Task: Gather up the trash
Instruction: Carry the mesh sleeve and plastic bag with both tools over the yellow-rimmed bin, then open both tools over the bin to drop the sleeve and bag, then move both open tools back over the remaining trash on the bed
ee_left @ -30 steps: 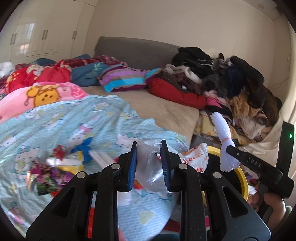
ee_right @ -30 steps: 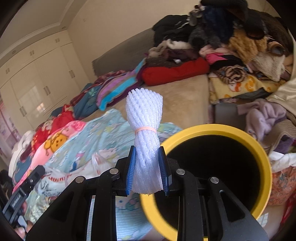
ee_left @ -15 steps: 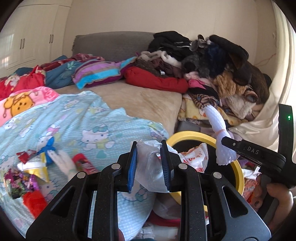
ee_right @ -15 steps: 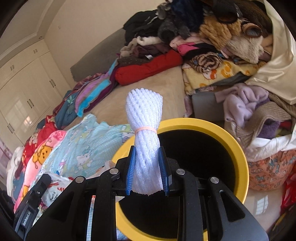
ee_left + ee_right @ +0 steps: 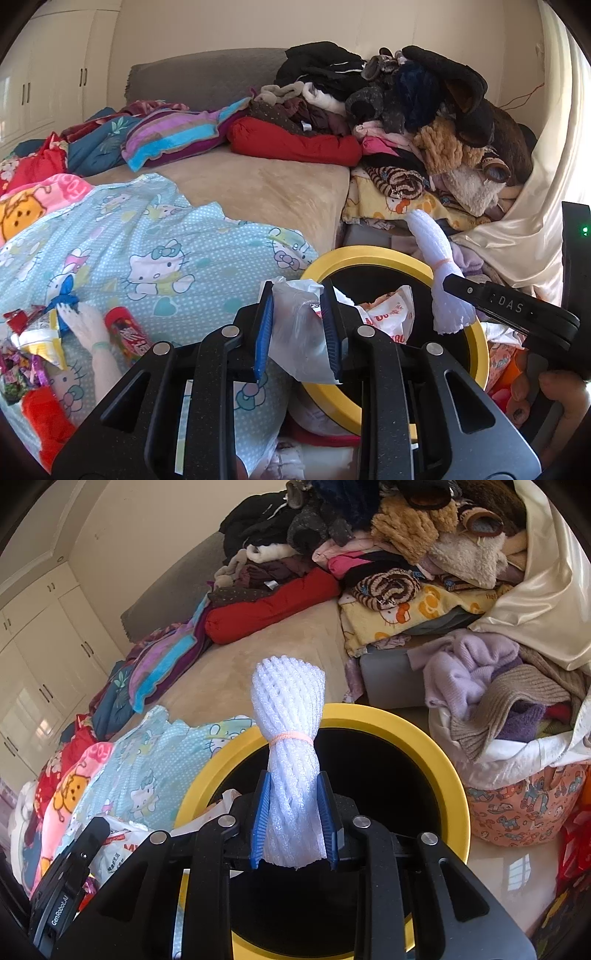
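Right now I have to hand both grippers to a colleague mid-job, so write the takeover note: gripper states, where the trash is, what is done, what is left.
Left gripper: shut on a clear plastic bag, held at the near rim of the yellow bin; a printed white bag hangs behind it over the opening.
Right gripper: shut on the white foam net roll, held over the bin mouth.
Done: both pieces carried to the bin, neither released.
Left: release both, then fetch the wrappers, red tube and second foam net lying on the blue Hello Kitty blanket.
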`<state>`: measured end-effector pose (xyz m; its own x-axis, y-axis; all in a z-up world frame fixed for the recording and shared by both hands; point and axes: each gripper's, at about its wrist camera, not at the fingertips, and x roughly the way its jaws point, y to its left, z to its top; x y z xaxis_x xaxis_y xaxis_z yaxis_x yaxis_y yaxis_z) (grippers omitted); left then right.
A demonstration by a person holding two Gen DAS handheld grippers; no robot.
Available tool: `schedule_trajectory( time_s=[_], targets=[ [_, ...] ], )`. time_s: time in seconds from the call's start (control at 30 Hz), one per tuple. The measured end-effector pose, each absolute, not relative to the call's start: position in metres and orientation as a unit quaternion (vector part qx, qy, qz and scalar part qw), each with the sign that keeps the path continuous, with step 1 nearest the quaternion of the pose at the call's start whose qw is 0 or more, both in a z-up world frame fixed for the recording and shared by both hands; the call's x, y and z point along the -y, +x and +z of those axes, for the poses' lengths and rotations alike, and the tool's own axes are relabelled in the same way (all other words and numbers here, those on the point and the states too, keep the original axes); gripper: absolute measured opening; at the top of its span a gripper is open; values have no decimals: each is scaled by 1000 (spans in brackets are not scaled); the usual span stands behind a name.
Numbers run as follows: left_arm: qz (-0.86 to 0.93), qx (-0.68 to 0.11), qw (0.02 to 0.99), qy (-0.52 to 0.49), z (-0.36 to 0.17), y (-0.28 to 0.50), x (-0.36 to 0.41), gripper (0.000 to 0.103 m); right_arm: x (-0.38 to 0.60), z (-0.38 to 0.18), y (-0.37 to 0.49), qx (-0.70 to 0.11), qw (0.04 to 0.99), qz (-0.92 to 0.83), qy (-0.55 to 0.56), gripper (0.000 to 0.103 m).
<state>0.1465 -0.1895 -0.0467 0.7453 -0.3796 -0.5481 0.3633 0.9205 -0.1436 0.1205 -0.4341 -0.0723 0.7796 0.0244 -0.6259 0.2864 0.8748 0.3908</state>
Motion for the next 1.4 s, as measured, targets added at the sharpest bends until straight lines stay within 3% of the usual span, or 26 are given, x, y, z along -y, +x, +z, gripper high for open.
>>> schedule_trajectory(
  time_s=[0.2, 0.27, 0.47, 0.63, 1.4],
  targets=[
    [-211, -311, 927, -21, -53, 153, 195, 31, 441, -78, 120, -329, 906, -78, 253, 34],
    [-209, -312, 926, -34, -53, 153, 190, 51, 443, -78, 119, -327, 906, -86, 255, 42],
    [-203, -298, 930, -69, -45, 145, 169, 85, 436, -76, 118, -320, 911, -88, 245, 50],
    [-183, -280, 939, -74, -36, 136, 150, 92, 413, -66, 121, -312, 922, -63, 220, 55],
    [-55, -227, 965, -117, -13, 111, 29, 92, 285, -28, 111, -281, 947, 77, 135, 71]
  ],
)
